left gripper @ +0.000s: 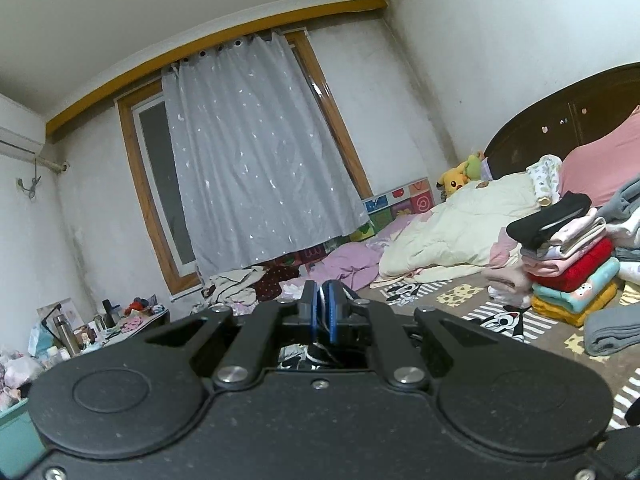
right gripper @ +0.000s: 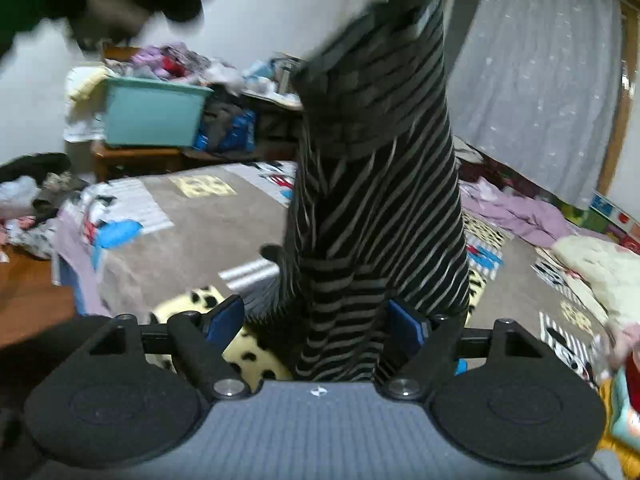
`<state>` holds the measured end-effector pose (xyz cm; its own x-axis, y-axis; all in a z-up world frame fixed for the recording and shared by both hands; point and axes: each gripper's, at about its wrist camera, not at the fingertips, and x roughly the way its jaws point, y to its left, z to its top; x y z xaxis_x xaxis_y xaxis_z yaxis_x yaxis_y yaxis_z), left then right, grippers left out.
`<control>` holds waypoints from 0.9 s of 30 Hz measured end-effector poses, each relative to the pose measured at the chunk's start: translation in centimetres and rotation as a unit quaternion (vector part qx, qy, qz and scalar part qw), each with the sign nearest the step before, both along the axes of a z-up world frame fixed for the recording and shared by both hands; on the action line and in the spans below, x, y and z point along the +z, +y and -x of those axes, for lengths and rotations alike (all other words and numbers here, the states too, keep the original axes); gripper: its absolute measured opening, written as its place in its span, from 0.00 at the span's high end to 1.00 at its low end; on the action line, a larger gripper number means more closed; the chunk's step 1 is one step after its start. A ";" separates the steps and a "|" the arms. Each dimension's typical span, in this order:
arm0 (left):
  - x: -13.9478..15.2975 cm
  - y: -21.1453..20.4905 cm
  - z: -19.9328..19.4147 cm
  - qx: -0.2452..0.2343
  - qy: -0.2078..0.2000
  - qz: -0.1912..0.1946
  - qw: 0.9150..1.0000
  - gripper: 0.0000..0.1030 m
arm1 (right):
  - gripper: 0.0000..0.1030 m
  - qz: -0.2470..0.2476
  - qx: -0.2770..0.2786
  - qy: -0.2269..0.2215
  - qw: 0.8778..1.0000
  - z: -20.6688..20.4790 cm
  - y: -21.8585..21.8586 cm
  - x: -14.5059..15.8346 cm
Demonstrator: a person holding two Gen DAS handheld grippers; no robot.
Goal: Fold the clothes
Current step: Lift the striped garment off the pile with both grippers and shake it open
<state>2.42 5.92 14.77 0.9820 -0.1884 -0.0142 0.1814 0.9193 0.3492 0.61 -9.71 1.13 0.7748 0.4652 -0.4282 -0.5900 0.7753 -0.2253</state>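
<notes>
A black garment with thin grey stripes [right gripper: 376, 184] hangs in a long column from the top of the right wrist view down to the patterned bed cover [right gripper: 192, 216]. Its lower end passes between the blue pads [right gripper: 404, 320] of my right gripper [right gripper: 314, 320]. That gripper is open wide and its pads do not press the cloth. In the left wrist view my left gripper [left gripper: 323, 310] points level across the bed and is shut. A thin sliver of dark and white striped fabric [left gripper: 316, 354] is pinched between its blue pads.
A stack of folded clothes [left gripper: 568, 264] stands on the bed at the right, with a folded grey item [left gripper: 612, 328] beside it. A cream quilt [left gripper: 452, 228] and purple bedding lie further back. A teal bin [right gripper: 152, 116] of clothes sits beyond the bed's foot.
</notes>
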 end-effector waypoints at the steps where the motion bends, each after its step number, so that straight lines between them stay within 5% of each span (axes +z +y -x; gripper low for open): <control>1: 0.0 0.1 0.1 0.000 0.002 0.003 1.000 0.96 | 0.35 -0.004 -0.008 0.002 1.000 -0.4 0.1 -0.5; 3: 0.1 0.3 0.2 0.002 0.002 0.005 1.000 0.96 | 0.52 -0.007 -0.015 0.006 1.000 -0.6 -0.1 -1.5; 5: 0.1 0.6 0.2 0.007 0.001 0.003 1.000 0.96 | 0.54 0.007 -0.025 -0.003 1.000 -0.5 0.1 -2.6; 7: 0.0 0.9 0.3 0.012 -0.002 0.000 1.000 0.96 | 0.88 0.006 -0.032 -0.004 0.999 -1.1 -0.3 -2.8; 8: -0.1 1.0 0.4 0.016 -0.003 -0.003 1.000 0.96 | 0.95 -0.005 -0.035 -0.001 0.999 -1.3 -0.9 -2.7; 14: 0.9 2.6 0.2 0.037 -0.014 -0.004 0.999 0.96 | 0.95 -0.017 -0.045 -0.044 0.998 -2.4 -4.9 0.3; 27: 5.6 4.8 3.5 0.045 -0.078 -0.019 0.996 0.97 | 0.95 -0.011 -0.062 -0.207 0.976 0.4 -12.6 16.4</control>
